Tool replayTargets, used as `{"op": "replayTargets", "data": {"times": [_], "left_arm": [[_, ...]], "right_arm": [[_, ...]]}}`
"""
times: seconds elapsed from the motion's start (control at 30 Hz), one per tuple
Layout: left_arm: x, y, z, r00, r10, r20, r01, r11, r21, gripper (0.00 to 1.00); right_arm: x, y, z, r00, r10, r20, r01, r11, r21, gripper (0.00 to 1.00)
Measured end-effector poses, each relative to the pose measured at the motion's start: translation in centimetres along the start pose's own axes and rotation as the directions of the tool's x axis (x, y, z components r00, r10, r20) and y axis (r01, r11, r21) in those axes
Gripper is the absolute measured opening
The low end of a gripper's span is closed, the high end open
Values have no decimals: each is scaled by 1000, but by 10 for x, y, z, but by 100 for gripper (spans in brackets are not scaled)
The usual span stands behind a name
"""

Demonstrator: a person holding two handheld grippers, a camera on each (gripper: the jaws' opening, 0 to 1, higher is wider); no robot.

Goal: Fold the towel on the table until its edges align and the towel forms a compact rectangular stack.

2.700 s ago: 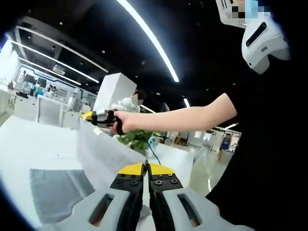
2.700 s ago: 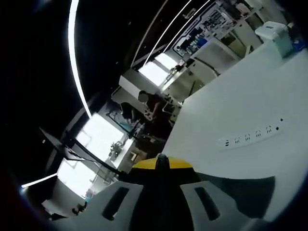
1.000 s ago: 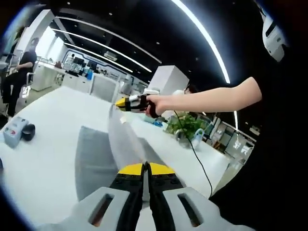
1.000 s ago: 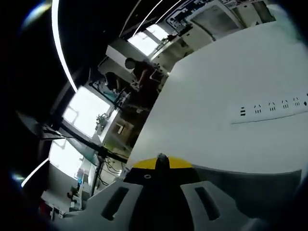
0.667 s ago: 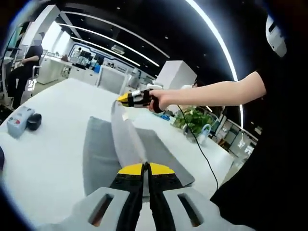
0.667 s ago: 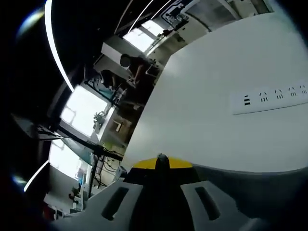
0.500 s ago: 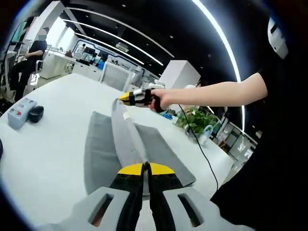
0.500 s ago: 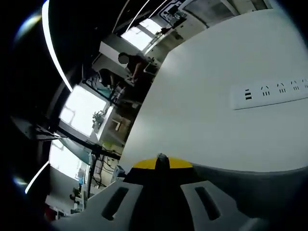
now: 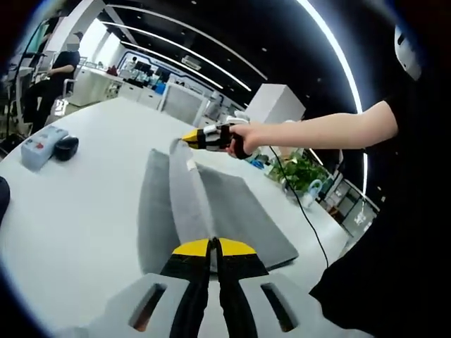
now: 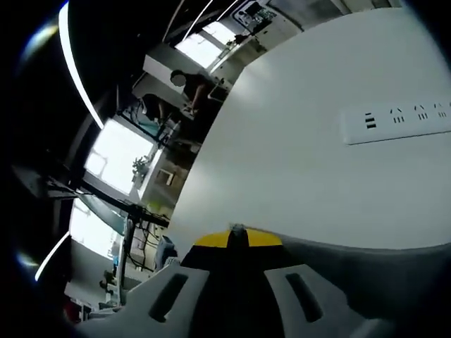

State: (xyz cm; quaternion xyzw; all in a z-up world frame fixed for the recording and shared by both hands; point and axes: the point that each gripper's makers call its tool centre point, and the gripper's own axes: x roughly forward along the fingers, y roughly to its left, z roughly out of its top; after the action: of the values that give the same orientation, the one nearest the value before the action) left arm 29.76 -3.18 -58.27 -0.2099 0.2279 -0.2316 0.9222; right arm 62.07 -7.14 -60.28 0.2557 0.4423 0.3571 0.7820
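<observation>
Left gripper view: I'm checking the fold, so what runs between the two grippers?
The raised edge of the grey towel stretches from the left gripper to the right gripper, both shut on it, above the white table.

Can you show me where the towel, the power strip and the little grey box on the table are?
towel [image 9: 232,211], left gripper view, flat part lying on the table
power strip [image 10: 394,120], right gripper view, its top face
grey box [image 9: 41,146], left gripper view, its top

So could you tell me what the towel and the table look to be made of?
The towel looks like soft grey cloth, matte: it sags and creases between the two grippers. The table seems a hard white laminate or similar, smooth with a faint sheen; the exact material is unclear.
</observation>
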Motion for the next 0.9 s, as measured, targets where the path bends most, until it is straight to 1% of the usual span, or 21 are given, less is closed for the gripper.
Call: {"op": "replayTargets", "data": {"times": [0.17, 0.33, 0.47, 0.6, 0.7, 0.77, 0.83, 0.9], "left_arm": [[0, 14, -4, 999, 47, 4, -47, 999, -22, 3], [-3, 28, -8, 996, 92, 4, -92, 995, -48, 3], [-5, 31, -7, 994, 108, 12, -107, 992, -63, 3], [-6, 41, -7, 990, 142, 5, -141, 987, -75, 3], [-8, 50, -9, 985, 173, -7, -172, 977, -129, 3], [-9, 54, -8, 984, 180, -7, -179, 976, -123, 3], [-9, 55, -9, 983, 180, -18, -181, 977, -113, 3], [-9, 57, -10, 981, 189, -40, -191, 979, -74, 3]], "right_arm": [[9, 2, 0, 1000, 8, 11, -8, 1000, 0, 3], [21, 5, -1, 1000, 26, 12, -27, 999, 35, 3], [29, 3, -4, 999, 34, 3, -34, 998, 51, 3], [38, 4, -7, 999, 48, 7, -49, 995, 90, 3], [46, 1, -8, 999, 53, 3, -53, 993, 102, 3], [51, 0, -10, 998, 56, -1, -55, 992, 111, 3], [55, 0, -12, 998, 59, 0, -58, 991, 117, 4], [58, 1, -13, 998, 60, 3, -60, 991, 119, 4]]}}
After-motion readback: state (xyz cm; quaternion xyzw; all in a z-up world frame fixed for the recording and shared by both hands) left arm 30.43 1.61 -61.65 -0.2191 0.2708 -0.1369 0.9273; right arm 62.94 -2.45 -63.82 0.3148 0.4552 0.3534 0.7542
